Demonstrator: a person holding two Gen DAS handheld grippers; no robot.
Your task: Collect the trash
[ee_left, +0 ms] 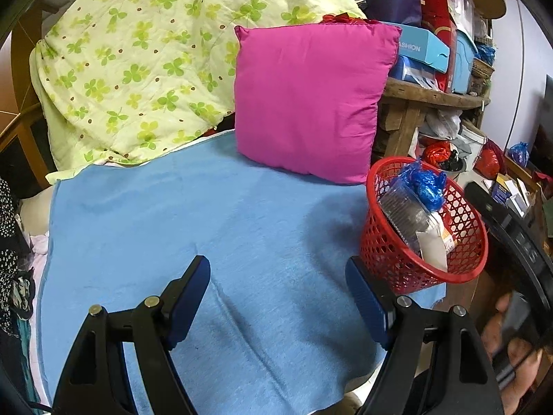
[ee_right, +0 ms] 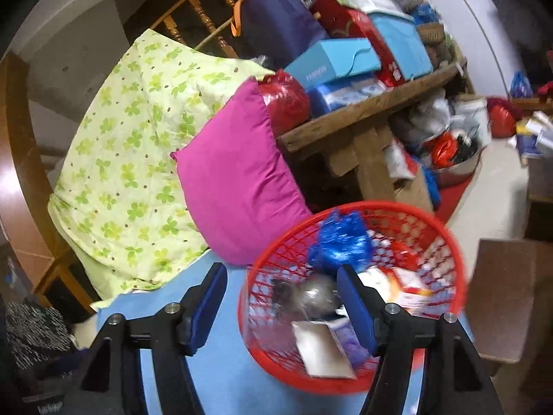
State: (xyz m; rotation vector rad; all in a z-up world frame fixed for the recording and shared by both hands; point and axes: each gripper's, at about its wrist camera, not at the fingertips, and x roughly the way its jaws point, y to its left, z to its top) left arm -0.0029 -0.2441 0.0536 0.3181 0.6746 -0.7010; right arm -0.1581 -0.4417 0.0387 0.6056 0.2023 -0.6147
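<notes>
A red mesh basket (ee_left: 383, 249) stands at the right edge of the blue cloth (ee_left: 207, 224). It holds a crumpled blue plastic bag (ee_left: 425, 186), a clear plastic container (ee_left: 404, 214) and a white packet (ee_left: 432, 245). My left gripper (ee_left: 276, 263) hangs open over bare blue cloth, left of the basket, with nothing between its fingers. In the right wrist view my right gripper (ee_right: 281, 269) is open just in front of the basket (ee_right: 397, 207). The basket's near rim shows between its fingers, and the pads press on nothing. The blue bag (ee_right: 340, 242) and white packet (ee_right: 321, 349) lie inside.
A pink cushion (ee_left: 311, 97) leans behind the basket, beside a green clover quilt (ee_left: 138, 62). A wooden bench (ee_right: 363, 114) stacked with boxes stands beyond, with bags and a metal bowl (ee_right: 456, 169) on the floor. A brown block (ee_right: 501, 294) sits right of the basket. A person's hand (ee_left: 497, 335) shows at far right.
</notes>
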